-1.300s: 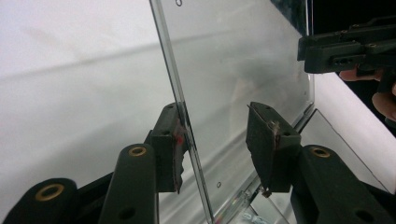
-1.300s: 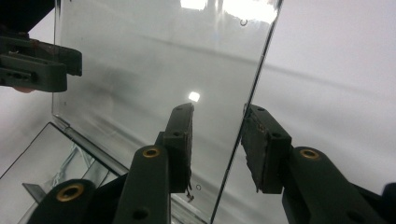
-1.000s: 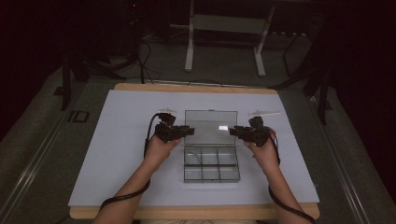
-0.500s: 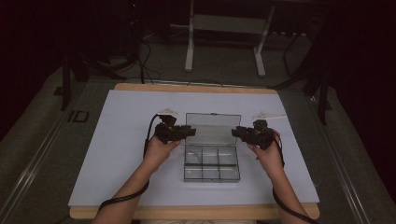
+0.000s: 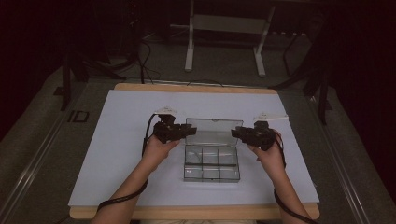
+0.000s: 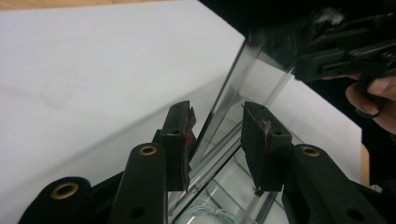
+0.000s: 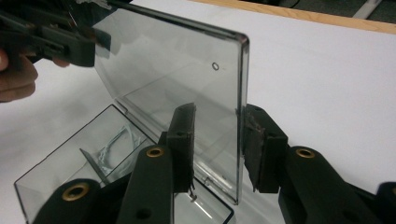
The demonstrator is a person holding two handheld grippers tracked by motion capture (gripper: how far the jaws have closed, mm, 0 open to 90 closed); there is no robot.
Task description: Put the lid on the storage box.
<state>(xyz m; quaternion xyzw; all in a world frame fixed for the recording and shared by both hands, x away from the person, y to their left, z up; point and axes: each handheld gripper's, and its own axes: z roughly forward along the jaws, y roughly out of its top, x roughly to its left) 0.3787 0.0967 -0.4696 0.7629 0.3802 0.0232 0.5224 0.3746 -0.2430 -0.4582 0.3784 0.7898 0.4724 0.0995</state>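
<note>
A clear plastic compartment box lies on the white sheet with its lid raised. My left gripper is at the lid's left edge and my right gripper at its right edge. In the left gripper view the lid's edge stands between the jaws of the left gripper, with a gap on each side. In the right gripper view the right gripper straddles the lid the same way and does not clamp it. Thin white wire pieces lie in one compartment.
The white sheet covers a wooden tabletop. A metal stand rises on the dark floor beyond the far edge. Cables trail from both grippers toward the near edge.
The lid's top edge looks slightly lower in the picture than a second ago, as if the lid has tipped a little. Both hands have stayed in place.
</note>
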